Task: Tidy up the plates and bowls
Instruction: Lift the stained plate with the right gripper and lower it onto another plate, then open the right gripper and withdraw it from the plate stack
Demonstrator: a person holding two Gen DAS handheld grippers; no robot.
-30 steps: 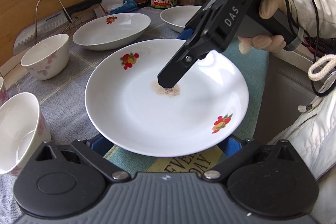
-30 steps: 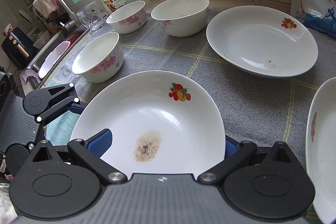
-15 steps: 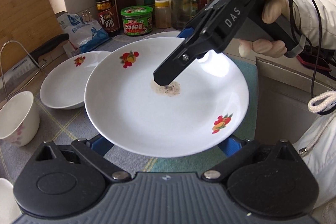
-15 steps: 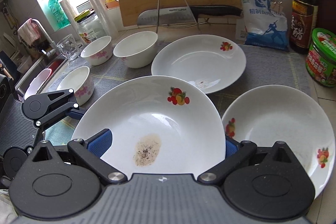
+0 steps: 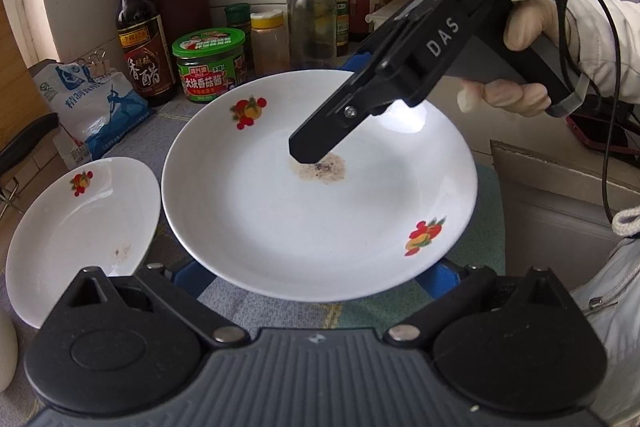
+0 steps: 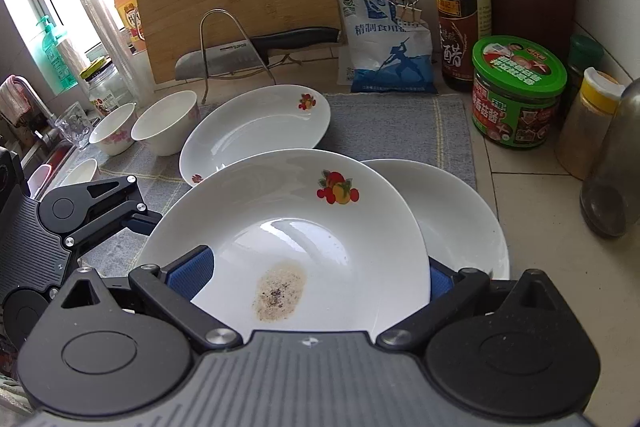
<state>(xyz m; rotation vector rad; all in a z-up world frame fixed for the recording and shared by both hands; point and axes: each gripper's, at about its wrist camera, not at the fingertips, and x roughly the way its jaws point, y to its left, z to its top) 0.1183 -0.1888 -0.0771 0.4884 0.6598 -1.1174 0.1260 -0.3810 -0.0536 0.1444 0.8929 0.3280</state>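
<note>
Both hand-held grippers, left [image 5: 320, 277] and right [image 6: 316, 277], pinch the plate [image 5: 280, 211] by opposite rims. It is hard, smooth, breakable; rims give the best hold.

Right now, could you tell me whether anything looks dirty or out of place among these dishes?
Yes. The white fruit-patterned plate gripped by both tongs has a brownish speckled residue patch at its centre. The second white plate on the grey cloth also shows a faint smudge. Nothing looks chipped.
</note>
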